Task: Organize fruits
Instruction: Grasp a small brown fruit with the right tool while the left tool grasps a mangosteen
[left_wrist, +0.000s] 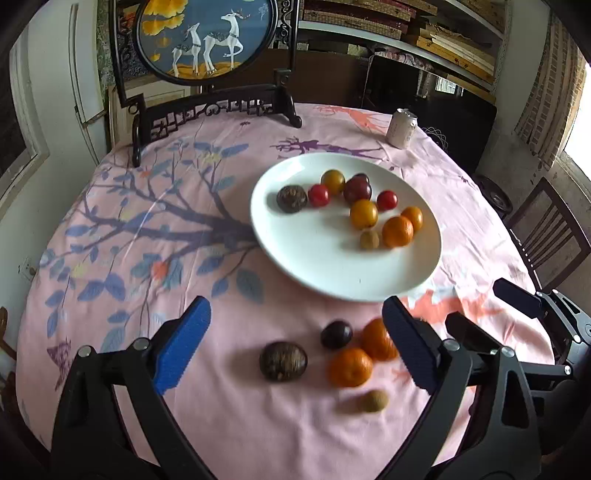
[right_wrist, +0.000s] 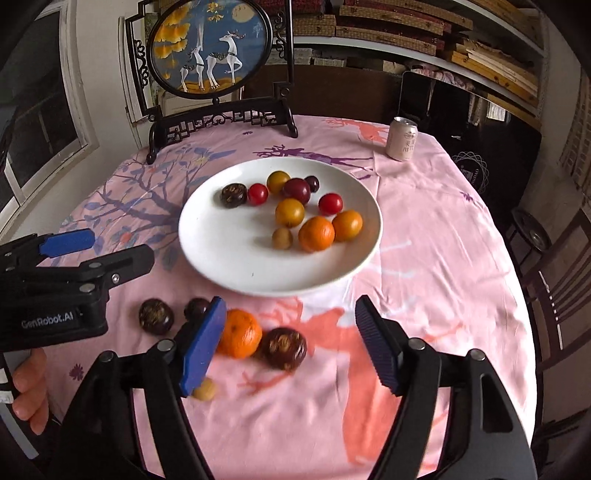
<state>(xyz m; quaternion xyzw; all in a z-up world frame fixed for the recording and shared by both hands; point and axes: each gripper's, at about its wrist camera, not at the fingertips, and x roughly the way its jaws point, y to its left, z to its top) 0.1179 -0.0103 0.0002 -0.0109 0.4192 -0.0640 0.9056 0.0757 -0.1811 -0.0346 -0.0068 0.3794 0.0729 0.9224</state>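
Note:
A white plate (left_wrist: 317, 266) (right_wrist: 229, 266) holds several small fruits: oranges, red tomatoes, yellow and dark plums. Loose fruit lies on the pink cloth in front of it: a dark brown fruit (left_wrist: 283, 361) (right_wrist: 156, 316), a dark plum (left_wrist: 336, 334) (right_wrist: 196, 308), an orange (left_wrist: 350, 367) (right_wrist: 239, 333), a second orange (left_wrist: 376, 339), a small tan fruit (left_wrist: 373, 401) (right_wrist: 205, 390) and another brown fruit (right_wrist: 283, 348). My left gripper (left_wrist: 297, 349) is open above the loose fruit, holding nothing. My right gripper (right_wrist: 290, 347) is open and empty over the second brown fruit.
A drink can (left_wrist: 402, 128) (right_wrist: 402, 139) stands at the far right of the round table. A framed deer screen (left_wrist: 207, 40) (right_wrist: 210, 48) stands at the back. A wooden chair (left_wrist: 550, 236) is at the right edge. Shelves line the back wall.

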